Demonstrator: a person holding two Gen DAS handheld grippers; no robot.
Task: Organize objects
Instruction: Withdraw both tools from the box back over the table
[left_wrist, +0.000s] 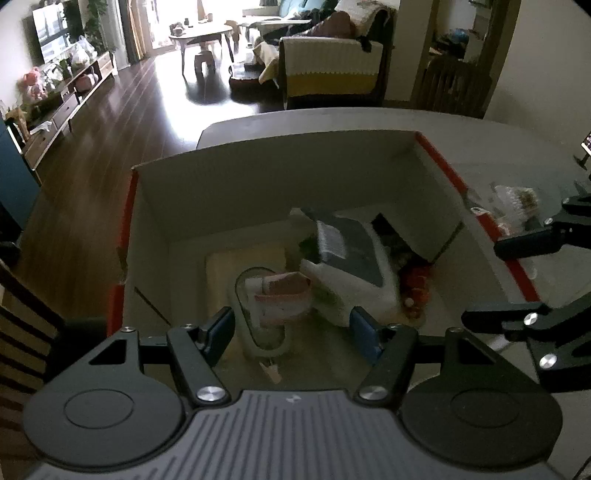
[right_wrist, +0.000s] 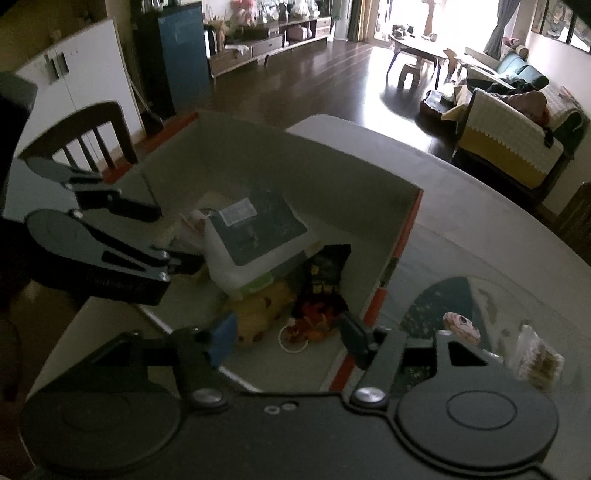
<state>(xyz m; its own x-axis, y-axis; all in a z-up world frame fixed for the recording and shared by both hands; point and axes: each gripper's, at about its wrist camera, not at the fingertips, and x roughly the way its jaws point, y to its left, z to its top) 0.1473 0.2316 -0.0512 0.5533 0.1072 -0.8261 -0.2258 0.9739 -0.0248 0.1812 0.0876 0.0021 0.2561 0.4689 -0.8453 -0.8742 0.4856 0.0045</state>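
Living room w/ dark wood floor; grey round table (left_wrist: 369, 122) in front, carrying 1 open cardboard box (left_wrist: 280, 166) w/ red-taped edges.

Inside box, 5 items made out:
- 1 white-and-grey flat pack w/ label (right_wrist: 255, 236), largest, tilted, lying atop the rest.
- 1 oval white tray (left_wrist: 251, 325) w/ a pink-white packet (left_wrist: 282, 297) in it, left of pack.
- 1 black snack bag (right_wrist: 327, 271), right of pack, against box wall.
- 1 yellow spotted item (right_wrist: 258, 314), blurred, at pack's near corner.
- Red-orange bits (right_wrist: 314, 325) below black bag; kind can't tell.

Outside box, right of it on table: 1 round pink-faced item (right_wrist: 461, 325); 1 clear wrapped packet (right_wrist: 535, 360).

Left gripper (left_wrist: 291, 330): over box's near-left part, fingers spread wide, nothing held; blue pads just above tray and pack corner.
Right gripper (right_wrist: 290, 334): over box's near-right corner, fingers spread wide, nothing held.

Obstructions: each gripper crosses the other's view; pack hides much beneath.

Beyond box: 1 dark wooden chair (right_wrist: 92, 136), 1 sofa w/ yellow-white throw (left_wrist: 332, 70), 1 coffee table (left_wrist: 203, 37).
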